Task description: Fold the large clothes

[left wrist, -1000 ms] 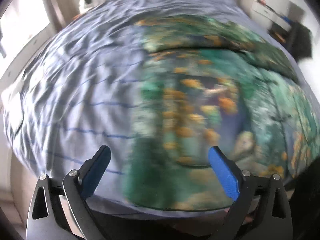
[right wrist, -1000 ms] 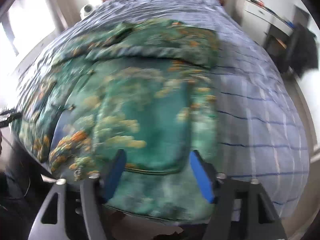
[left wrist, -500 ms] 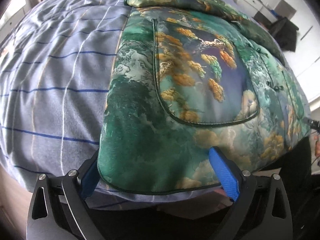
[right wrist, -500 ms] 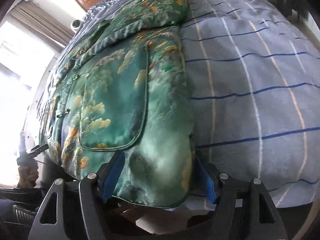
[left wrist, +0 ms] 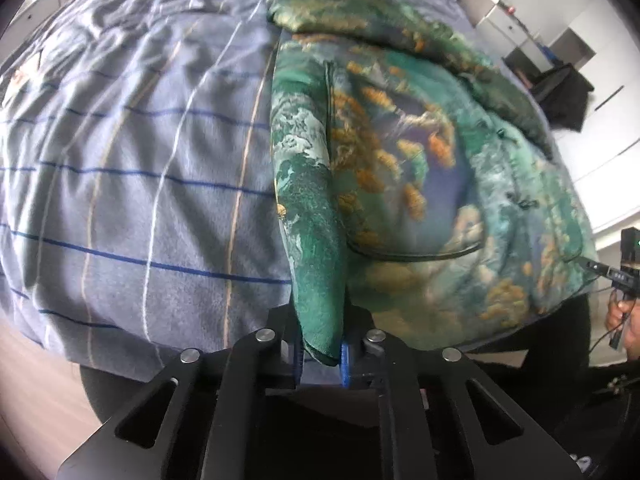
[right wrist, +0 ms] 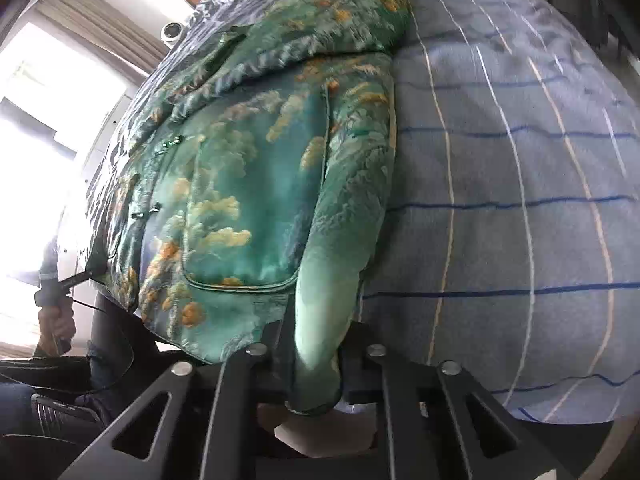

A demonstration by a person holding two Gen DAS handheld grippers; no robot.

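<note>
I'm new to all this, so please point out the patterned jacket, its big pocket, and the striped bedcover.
green jacket (left wrist: 316, 240), left wrist view: hem corner pinched in the claw.
pocket (right wrist: 248, 216), right wrist view: middle of the patch.
striped bedcover (right wrist: 500, 200), right wrist view: bare area beside the jacket.

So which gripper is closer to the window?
Left. The left gripper holds the jacket hem on the window side; the right gripper holds the other corner, farther away.

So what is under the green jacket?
The jacket lies on a striped blue bedcover, with both corners pinched by the left gripper and right gripper. Anything beneath its middle is hidden.
</note>
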